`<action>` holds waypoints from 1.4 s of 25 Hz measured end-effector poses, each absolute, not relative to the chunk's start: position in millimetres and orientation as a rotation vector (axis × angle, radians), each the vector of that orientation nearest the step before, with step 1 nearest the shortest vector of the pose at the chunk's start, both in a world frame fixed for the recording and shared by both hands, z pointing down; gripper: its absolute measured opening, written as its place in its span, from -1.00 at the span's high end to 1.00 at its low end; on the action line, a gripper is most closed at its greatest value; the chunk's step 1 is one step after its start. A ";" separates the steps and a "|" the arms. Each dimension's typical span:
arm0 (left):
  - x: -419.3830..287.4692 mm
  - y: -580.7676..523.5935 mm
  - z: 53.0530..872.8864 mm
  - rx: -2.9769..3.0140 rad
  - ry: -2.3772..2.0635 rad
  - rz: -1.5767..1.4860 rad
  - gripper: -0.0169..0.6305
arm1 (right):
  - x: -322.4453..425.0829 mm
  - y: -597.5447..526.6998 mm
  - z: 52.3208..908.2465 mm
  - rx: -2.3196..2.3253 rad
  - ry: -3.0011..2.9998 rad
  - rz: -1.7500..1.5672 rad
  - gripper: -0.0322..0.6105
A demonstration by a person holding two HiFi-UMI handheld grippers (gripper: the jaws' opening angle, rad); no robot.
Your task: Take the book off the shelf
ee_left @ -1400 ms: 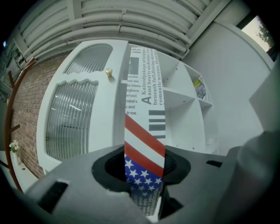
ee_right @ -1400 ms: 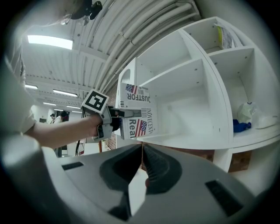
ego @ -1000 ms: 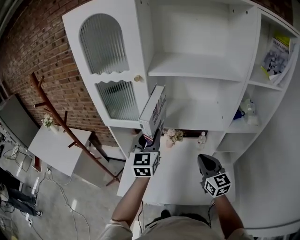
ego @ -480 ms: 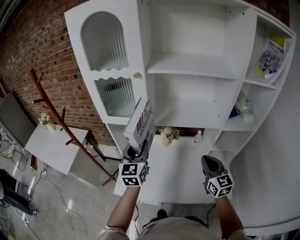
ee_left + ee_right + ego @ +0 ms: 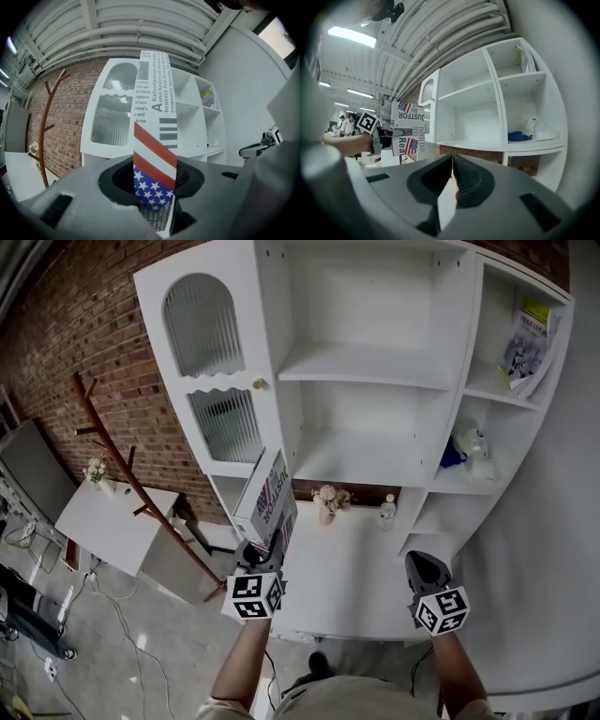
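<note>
My left tool (image 5: 264,554) pinches the white flag-printed book (image 5: 269,498) upright. A second ago it was nearer the white shelf unit (image 5: 375,362); now it's clear, at the unit's 7 o'clock, over the white bench (image 5: 361,573) edge. Right tool (image 5: 424,568) pressed together, empty. The book looks off the shelf.

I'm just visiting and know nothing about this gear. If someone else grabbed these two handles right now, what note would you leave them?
Left gripper: shut on the book, gripped at its lower end and standing upright, out in front of the shelf unit.
Right gripper: shut, holding nothing.
Done: the book is off the shelf.
Left: probably just setting it down, perhaps on the white desktop below.
A second book leans in the top right compartment, away from both grippers.
</note>
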State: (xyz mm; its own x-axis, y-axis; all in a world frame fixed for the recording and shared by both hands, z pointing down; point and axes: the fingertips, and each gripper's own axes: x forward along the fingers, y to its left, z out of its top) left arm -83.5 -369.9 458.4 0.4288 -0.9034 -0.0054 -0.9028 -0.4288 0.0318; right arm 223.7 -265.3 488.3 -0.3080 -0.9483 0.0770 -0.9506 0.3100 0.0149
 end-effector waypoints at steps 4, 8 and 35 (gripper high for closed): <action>-77.2 -341.4 462.8 2.622 -1.690 -0.017 0.44 | 239.3 -242.5 494.0 1.810 -2.483 0.071 0.80; -75.5 -312.3 465.7 2.605 -1.718 -0.006 0.44 | 249.6 -221.0 494.3 1.816 -2.484 0.072 0.80; -113.8 -235.4 501.3 2.543 -1.719 -0.002 0.44 | 241.4 -173.7 509.5 1.867 -2.456 0.095 0.80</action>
State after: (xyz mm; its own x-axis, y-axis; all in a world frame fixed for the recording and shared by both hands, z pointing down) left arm -113.8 -235.4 501.3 0.3738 -0.9267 0.0396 -0.9266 -0.3711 0.0605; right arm 241.4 -173.7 509.5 -0.2670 -0.9603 0.0809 -0.9637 0.2666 -0.0157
